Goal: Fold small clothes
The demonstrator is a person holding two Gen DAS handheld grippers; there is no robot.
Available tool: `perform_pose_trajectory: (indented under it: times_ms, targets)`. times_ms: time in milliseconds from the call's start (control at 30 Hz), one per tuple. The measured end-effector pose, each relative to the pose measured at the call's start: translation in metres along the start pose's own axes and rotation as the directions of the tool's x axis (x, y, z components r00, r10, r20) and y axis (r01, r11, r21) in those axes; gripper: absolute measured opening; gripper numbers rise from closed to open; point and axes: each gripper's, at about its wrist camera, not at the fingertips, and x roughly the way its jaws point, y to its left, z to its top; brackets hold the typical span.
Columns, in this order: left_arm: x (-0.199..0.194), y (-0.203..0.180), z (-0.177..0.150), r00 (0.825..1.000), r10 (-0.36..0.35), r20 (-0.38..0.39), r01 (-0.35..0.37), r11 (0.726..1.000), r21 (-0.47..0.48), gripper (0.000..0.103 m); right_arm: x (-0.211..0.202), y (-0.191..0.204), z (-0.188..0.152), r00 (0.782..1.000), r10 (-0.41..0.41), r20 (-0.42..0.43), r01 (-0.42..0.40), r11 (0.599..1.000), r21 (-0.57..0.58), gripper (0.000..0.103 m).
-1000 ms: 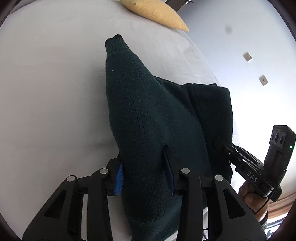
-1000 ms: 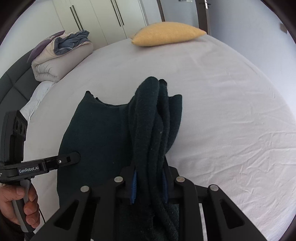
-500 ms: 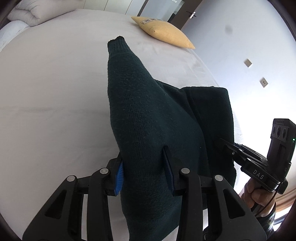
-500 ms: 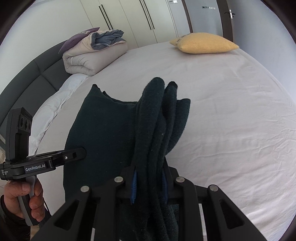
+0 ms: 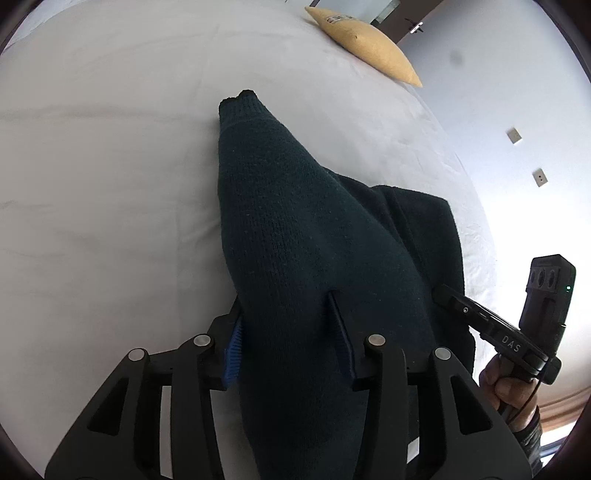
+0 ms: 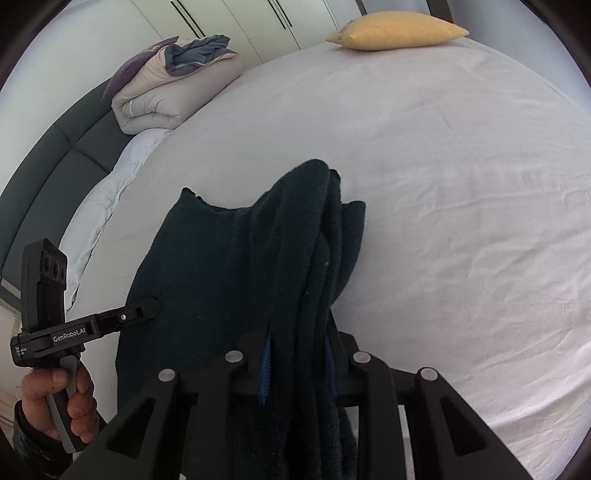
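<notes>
On a white-sheeted bed (image 6: 461, 206), a dark green knit sweater (image 5: 314, 266) hangs between two hand-held tools, its far part draped on the mattress, a cuff pointing toward a yellow pillow (image 6: 399, 31) at the far edge. At left, the left tongs (image 5: 288, 332) stand partly open around a wide band of knit, the blue pads touching the cloth on both sides — the jaws have just been opening, with the sweater between them, so the grip looks loose rather than firm. At right, the right tongs (image 6: 297, 365) sit narrower, closed on a bunched, several-layered edge of the same sweater, though their jaws too have just been easing apart. A folded duvet (image 6: 173, 88) rests by the headboard. The step in hand appears to be laying the lifted half down onto the flat half; done well, both hands would lower together, edges matched, and release only once the cloth rests flat — dropping early risks a crooked, rumpled fold.
</notes>
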Motion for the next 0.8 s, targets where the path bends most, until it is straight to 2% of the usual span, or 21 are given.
perform_pose_trajectory:
  times_ms: [100, 267, 367, 433, 500, 533, 567, 600, 633, 667, 700, 767, 800]
  targets:
    - [0.007, -0.003, 0.0, 1.0, -0.004, 0.019, 0.004, 1.0, 0.007, 0.049, 0.003, -0.017, -0.01, 0.999, 0.035, 0.022, -0.036, 0.998, 0.045, 0.037]
    - [0.009, 0.002, 0.0, 0.999, -0.014, 0.041, 0.015, 1.0, -0.013, 0.061, 0.0, -0.032, -0.023, 0.994, 0.096, 0.058, -0.102, 0.989, 0.106, 0.044]
    - [-0.002, 0.002, -0.009, 0.997, -0.021, 0.073, 0.023, 0.999, -0.026, 0.061, -0.011, -0.034, -0.024, 0.993, 0.087, 0.083, -0.097, 0.988, 0.124, 0.049]
    - [-0.021, -0.003, -0.017, 0.992, -0.002, 0.128, 0.003, 1.0, -0.001, 0.061, -0.026, -0.033, -0.027, 0.992, 0.058, 0.115, -0.072, 0.991, 0.115, 0.051]
    - [-0.045, -0.013, -0.024, 0.975, 0.041, 0.22, -0.052, 0.998, 0.044, 0.062, -0.046, -0.026, -0.031, 0.985, 0.01, 0.171, -0.024, 0.997, 0.078, 0.051]
    - [-0.061, -0.021, -0.029, 0.956, 0.083, 0.281, -0.106, 0.992, 0.069, 0.065, -0.059, -0.02, -0.034, 0.978, -0.015, 0.207, 0.004, 0.999, 0.053, 0.054]
    - [-0.075, -0.029, -0.034, 0.935, 0.112, 0.336, -0.15, 0.985, 0.088, 0.075, -0.071, -0.017, -0.033, 0.971, -0.036, 0.237, 0.028, 0.999, 0.035, 0.057]
    - [-0.091, -0.039, -0.041, 0.903, 0.147, 0.405, -0.204, 0.974, 0.103, 0.086, -0.083, -0.012, -0.036, 0.961, -0.057, 0.271, 0.053, 0.998, 0.02, 0.063]
    - [-0.106, -0.048, -0.046, 0.868, 0.175, 0.464, -0.251, 0.962, 0.107, 0.091, -0.096, -0.006, -0.039, 0.949, -0.073, 0.308, 0.076, 0.997, 0.004, 0.07]
    - [-0.123, -0.059, -0.056, 0.82, 0.204, 0.534, -0.304, 0.947, 0.104, 0.099, -0.111, 0.001, -0.042, 0.934, -0.082, 0.349, 0.093, 0.996, -0.015, 0.073]
    - [-0.135, -0.069, -0.061, 0.781, 0.217, 0.585, -0.336, 0.937, 0.101, 0.101, -0.125, 0.009, -0.046, 0.915, -0.089, 0.393, 0.111, 0.993, -0.033, 0.078]
    - [-0.162, -0.089, -0.081, 0.681, 0.249, 0.689, -0.415, 0.906, 0.083, 0.103, -0.15, 0.022, -0.052, 0.877, -0.098, 0.471, 0.138, 0.989, -0.051, 0.09]
    - [-0.171, -0.097, -0.088, 0.65, 0.261, 0.714, -0.442, 0.894, 0.076, 0.103, -0.162, 0.028, -0.055, 0.856, -0.091, 0.509, 0.139, 0.989, -0.057, 0.099]
